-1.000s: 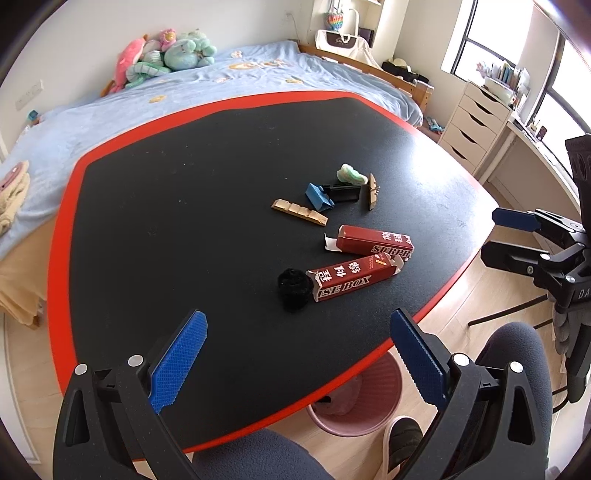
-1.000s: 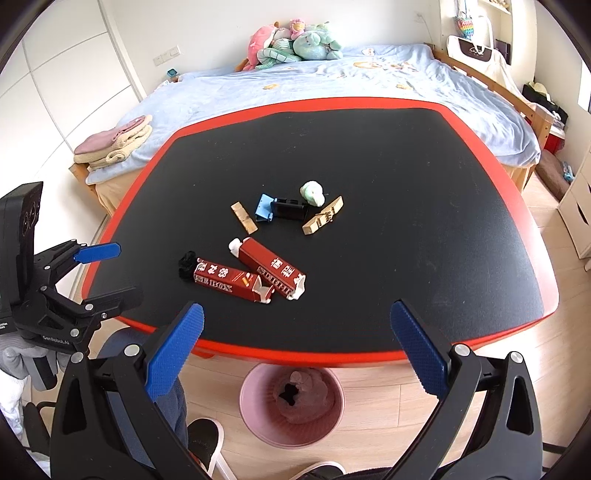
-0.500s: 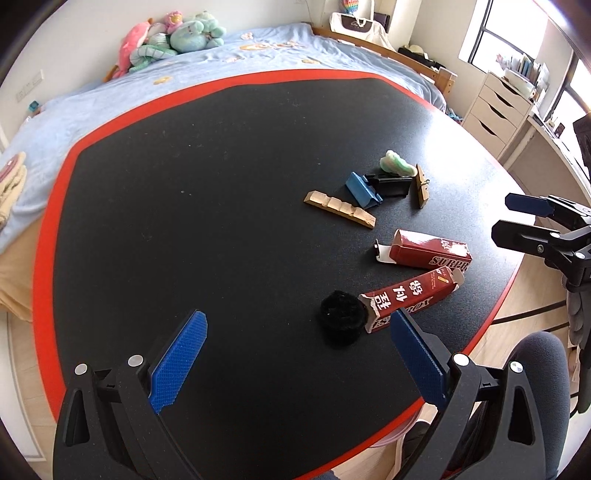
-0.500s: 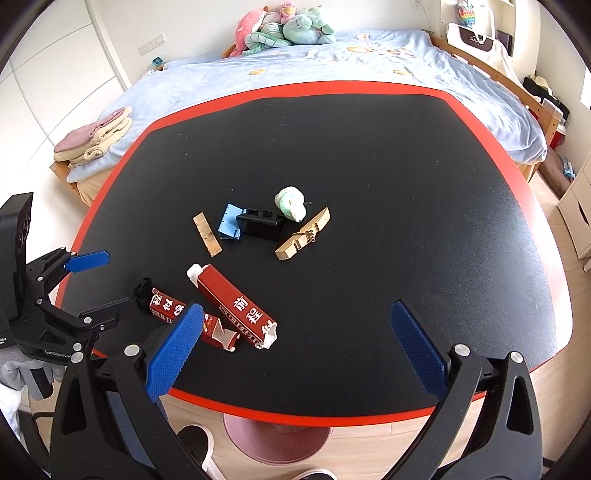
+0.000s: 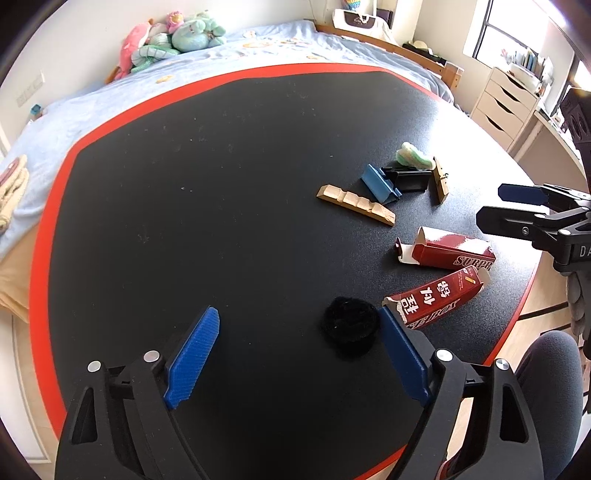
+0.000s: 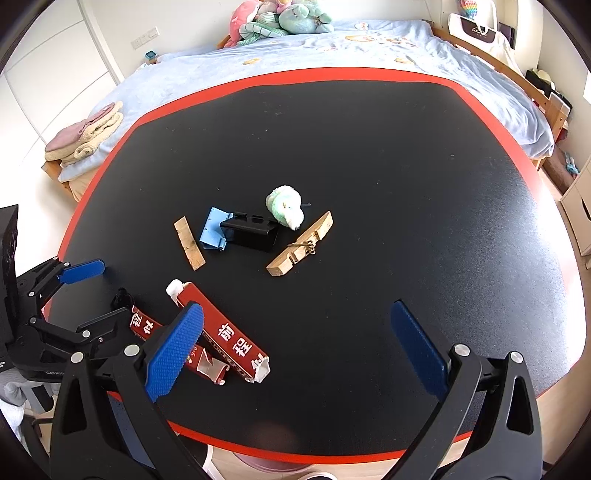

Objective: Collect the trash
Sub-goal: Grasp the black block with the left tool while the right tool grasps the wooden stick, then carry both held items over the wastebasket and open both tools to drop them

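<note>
Trash lies on the black table point(image 5: 221, 184): a black fuzzy clump point(image 5: 349, 325), two red cartons point(image 5: 436, 295) point(image 5: 452, 249), two wooden pieces point(image 5: 356, 201) point(image 5: 439, 181), a blue clip point(image 5: 380, 184), a black plastic holder point(image 5: 408, 179) and a green-white wad point(image 5: 412, 157). My left gripper point(image 5: 299, 358) is open and empty, low over the table, with the clump just inside its right finger. My right gripper point(image 6: 295, 354) is open and empty above the near table edge; its left finger overlaps the cartons point(image 6: 221, 336). The other pieces point(image 6: 251, 232) lie ahead of it.
The table has a red rim point(image 6: 332, 450). A pink bin's rim point(image 6: 266, 469) shows below the near edge. A blue bed point(image 6: 351, 48) with plush toys point(image 6: 280, 18) stands behind the table. White drawers point(image 5: 506, 103) stand at the right. A knee point(image 5: 546, 373) is by the table.
Both grippers have moved forward and lower over the table. The trash now looks closer, and the black clump has come between my left fingers. Both stay open.
</note>
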A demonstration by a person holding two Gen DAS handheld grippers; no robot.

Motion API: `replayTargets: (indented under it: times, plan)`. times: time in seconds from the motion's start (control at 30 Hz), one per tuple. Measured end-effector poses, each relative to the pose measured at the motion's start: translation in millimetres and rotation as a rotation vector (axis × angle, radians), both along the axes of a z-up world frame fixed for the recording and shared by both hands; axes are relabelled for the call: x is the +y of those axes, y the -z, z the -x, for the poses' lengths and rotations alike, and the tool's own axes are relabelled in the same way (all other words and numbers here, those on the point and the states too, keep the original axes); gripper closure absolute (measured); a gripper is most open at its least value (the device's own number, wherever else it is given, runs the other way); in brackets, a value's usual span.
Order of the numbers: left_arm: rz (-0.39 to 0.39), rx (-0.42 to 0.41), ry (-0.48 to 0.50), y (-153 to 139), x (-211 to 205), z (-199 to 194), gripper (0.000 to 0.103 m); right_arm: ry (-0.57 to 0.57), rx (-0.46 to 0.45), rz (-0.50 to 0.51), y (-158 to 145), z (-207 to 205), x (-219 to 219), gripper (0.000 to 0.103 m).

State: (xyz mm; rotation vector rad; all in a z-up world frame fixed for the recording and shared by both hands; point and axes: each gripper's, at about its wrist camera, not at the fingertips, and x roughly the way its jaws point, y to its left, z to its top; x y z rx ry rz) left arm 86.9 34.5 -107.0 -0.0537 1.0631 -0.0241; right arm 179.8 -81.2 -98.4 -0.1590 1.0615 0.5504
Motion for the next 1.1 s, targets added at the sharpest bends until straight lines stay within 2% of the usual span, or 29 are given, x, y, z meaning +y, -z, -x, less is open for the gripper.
replayTargets:
  times: [0.07,0.17,0.27,0.3,0.33,0.4,0.47,0.53,0.6,0.77,0.83,0.87,1.1]
  plan:
    - [-0.005,-0.004,0.002,-1,-1,-1,0.029,0.005,-0.001,0.003,2,-3,2,0.004]
    - [-0.013,-0.006,0.008,-3,-2,-1,0.044,0.015,0.0,0.007,5,-10,4,0.004]
    - [-0.014,-0.004,0.013,-5,-2,-3,0.063,0.024,0.003,0.007,8,-15,5,0.004]
    - [-0.016,-0.002,0.014,-6,-2,-4,0.074,0.026,0.002,0.008,9,-17,6,0.004]
    - [-0.014,0.0,0.014,-6,-2,-4,0.079,0.028,0.001,0.006,9,-19,7,0.004]
    - [-0.007,0.0,0.018,-6,-2,-4,0.08,0.033,0.002,0.003,11,-22,9,0.008]
    - [-0.006,-0.001,0.021,-6,-4,-4,0.081,0.038,0.005,0.015,14,-26,12,0.023]
    - [-0.004,-0.001,0.021,-6,-5,-3,0.081,0.044,-0.001,0.024,16,-30,17,0.026]
    - [-0.004,-0.003,0.02,-6,-6,-3,0.081,0.046,-0.014,0.034,16,-32,21,0.033]
    - [0.005,-0.008,0.017,-7,-2,0,0.081,0.04,-0.041,0.072,14,-33,25,0.071]
    - [0.008,-0.009,0.019,-7,-2,0,0.081,0.035,-0.048,0.083,13,-31,24,0.082]
    - [0.011,-0.009,0.019,-7,-2,0,0.081,0.034,-0.052,0.09,13,-30,23,0.092]
    - [0.042,-0.015,0.017,-10,1,0,0.081,0.032,-0.062,0.083,6,-21,13,0.096]
